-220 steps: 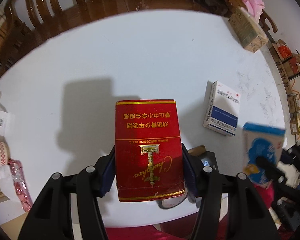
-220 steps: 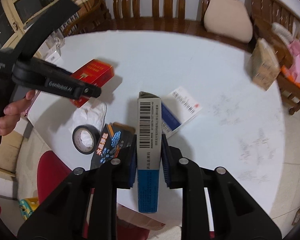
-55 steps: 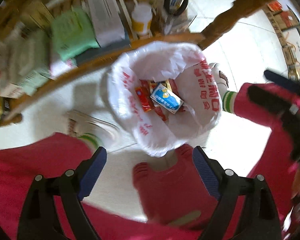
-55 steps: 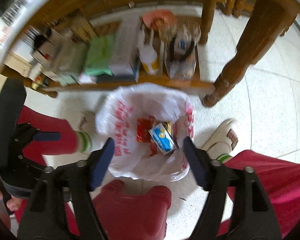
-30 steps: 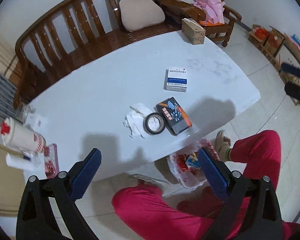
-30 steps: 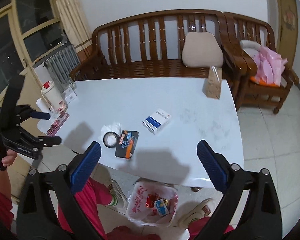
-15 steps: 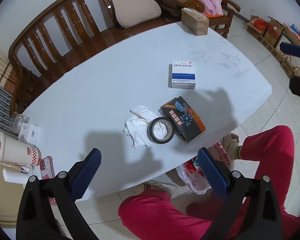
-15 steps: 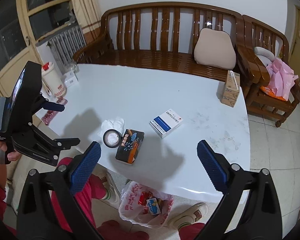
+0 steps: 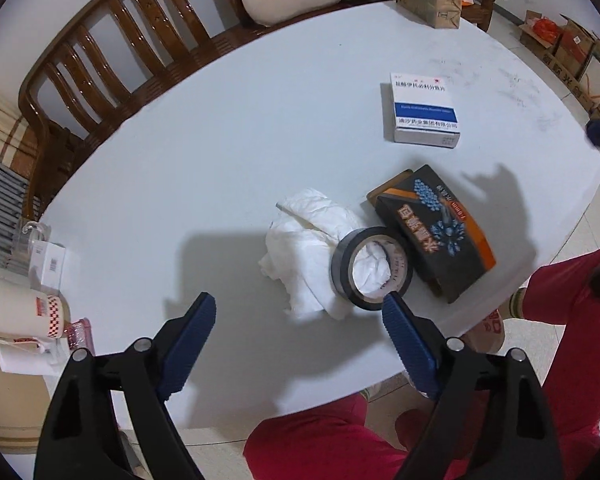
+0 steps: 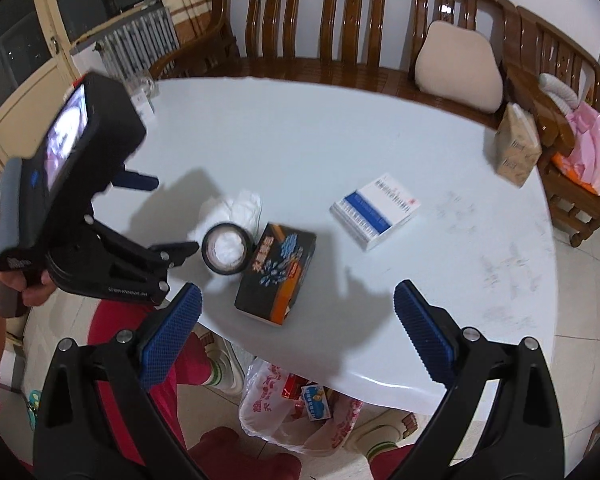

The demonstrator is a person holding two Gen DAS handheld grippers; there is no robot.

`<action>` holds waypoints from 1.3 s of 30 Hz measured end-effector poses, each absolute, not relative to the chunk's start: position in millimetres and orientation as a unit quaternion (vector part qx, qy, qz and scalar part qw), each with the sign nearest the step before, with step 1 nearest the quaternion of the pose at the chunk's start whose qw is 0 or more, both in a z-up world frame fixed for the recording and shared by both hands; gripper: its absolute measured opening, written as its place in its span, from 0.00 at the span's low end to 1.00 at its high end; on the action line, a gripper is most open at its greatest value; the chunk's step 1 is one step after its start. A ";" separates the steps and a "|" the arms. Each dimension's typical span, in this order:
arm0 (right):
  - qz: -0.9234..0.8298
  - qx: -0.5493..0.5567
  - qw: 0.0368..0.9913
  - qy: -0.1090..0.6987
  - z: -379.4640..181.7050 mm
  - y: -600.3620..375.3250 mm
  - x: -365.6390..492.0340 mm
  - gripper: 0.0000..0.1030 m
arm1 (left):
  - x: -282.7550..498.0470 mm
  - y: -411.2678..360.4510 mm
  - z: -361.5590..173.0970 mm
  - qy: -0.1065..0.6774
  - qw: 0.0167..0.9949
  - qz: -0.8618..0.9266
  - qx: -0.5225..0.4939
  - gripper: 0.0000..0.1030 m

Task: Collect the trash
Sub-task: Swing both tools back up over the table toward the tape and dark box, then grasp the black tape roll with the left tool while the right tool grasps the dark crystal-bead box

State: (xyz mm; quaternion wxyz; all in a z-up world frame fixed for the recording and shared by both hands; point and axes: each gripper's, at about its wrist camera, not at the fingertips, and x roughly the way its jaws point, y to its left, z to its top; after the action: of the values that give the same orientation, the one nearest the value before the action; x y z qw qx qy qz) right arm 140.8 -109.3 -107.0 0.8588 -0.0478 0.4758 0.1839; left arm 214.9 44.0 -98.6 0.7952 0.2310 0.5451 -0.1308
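Both grippers back over counter after bag drop, descending. Left gripper jaws wide, just been closing slightly, nothing between; right gripper jaws wide, empty. Remaining trash near front edge: crumpled tissue, tape roll, black box; white-blue box farther back. Bag below on floor holds earlier boxes.

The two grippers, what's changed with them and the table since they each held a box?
The red box and the blue box are let go and lie in the trash bag. Both the left gripper and right gripper are empty, back over the table; the left's jaws have just been closing slightly. Tissue, tape roll, black box and white-blue box stayed.
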 end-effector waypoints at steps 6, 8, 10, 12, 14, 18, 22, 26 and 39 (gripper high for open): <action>0.167 -0.061 0.857 0.484 -146.9 -96.5 147.0 0.92 | 222.7 38.0 -113.5 0.545 0.791 -0.131 0.248 0.81; 0.160 -0.064 0.858 0.484 -157.5 -92.6 149.0 0.92 | 226.2 36.4 -118.0 0.547 0.788 -0.129 0.250 0.81; 0.157 -0.060 0.859 0.484 -165.2 -89.9 150.2 0.92 | 229.6 35.2 -122.4 0.551 0.785 -0.129 0.250 0.76; 0.158 -0.055 0.860 0.483 -171.0 -86.3 150.8 0.92 | 232.8 35.3 -125.8 0.556 0.783 -0.131 0.247 0.75; 0.158 -0.053 0.860 0.483 -177.3 -81.5 151.2 0.92 | 235.5 34.8 -129.0 0.559 0.781 -0.130 0.247 0.74; 0.150 -0.051 0.865 0.476 -188.0 -76.5 153.8 0.92 | 240.9 34.9 -131.9 0.567 0.777 -0.129 0.241 0.65; 0.143 -0.046 0.872 0.465 -194.7 -76.1 157.0 0.92 | 246.4 36.6 -132.7 0.572 0.776 -0.132 0.231 0.63; 0.145 -0.037 0.870 0.469 -200.6 -74.6 159.2 0.85 | 247.6 35.3 -132.4 0.576 0.775 -0.134 0.225 0.57; 0.143 -0.042 0.876 0.459 -198.0 -77.1 161.8 0.52 | 249.8 33.6 -132.4 0.600 0.765 -0.138 0.187 0.33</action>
State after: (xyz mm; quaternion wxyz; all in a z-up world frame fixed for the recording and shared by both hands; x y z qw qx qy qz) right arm 161.8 -77.1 -198.0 0.8758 -0.0424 0.4591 0.1431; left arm 249.8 33.6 -132.4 0.7653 0.1871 0.6002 -0.1383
